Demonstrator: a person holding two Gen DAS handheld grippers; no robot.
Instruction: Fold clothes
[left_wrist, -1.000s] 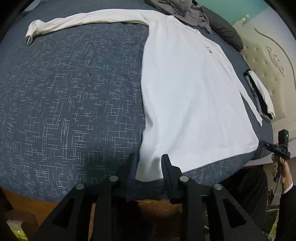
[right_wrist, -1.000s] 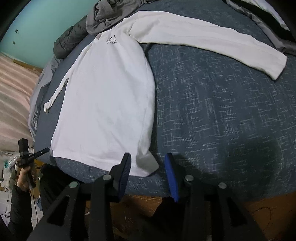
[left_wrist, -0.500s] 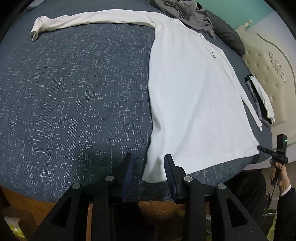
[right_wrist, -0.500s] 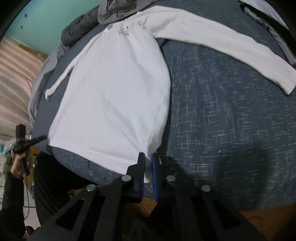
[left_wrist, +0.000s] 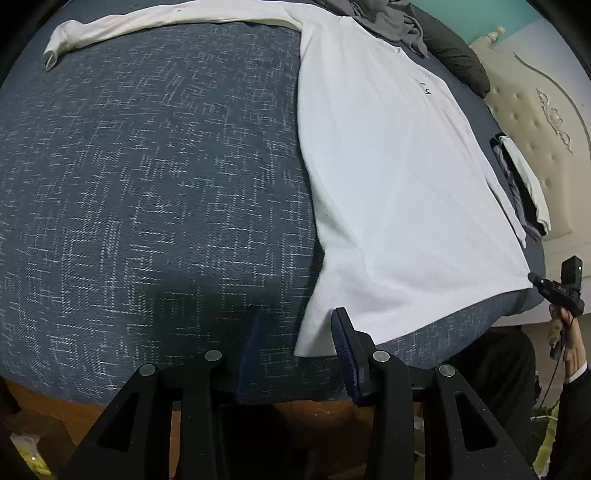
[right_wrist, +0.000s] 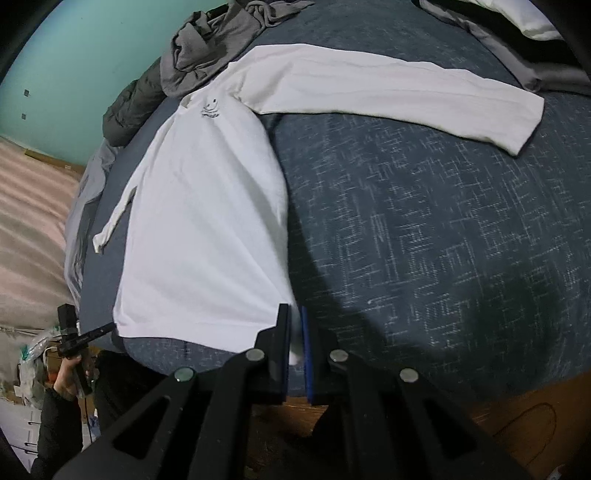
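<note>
A: Shirt (right_wrist: 207, 221), one item: white, long-sleeved, lying face up and flat on the bed (right_wrist: 443, 240). Collar toward 12 o'clock, hem toward 6, at the bed's near edge. One sleeve (right_wrist: 388, 92) runs out toward 2 o'clock in the right view.

B: Handling?

A: Judged light, soft and limp. It will drape and sag from any single point, and likely drag on the textured cover rather than slide.

B: Where to take hold?

A: Hem corners. The right gripper (right_wrist: 294, 332) has its jaws pressed nearly together, pinching one hem corner. The left gripper (left_wrist: 295, 345) has its jaws spread, straddling the other hem corner (left_wrist: 306, 343), not closed on it.

B: Other stock?

A: Grey clothes (right_wrist: 214, 48) heaped beyond the collar, around 12 o'clock; not in play.
</note>
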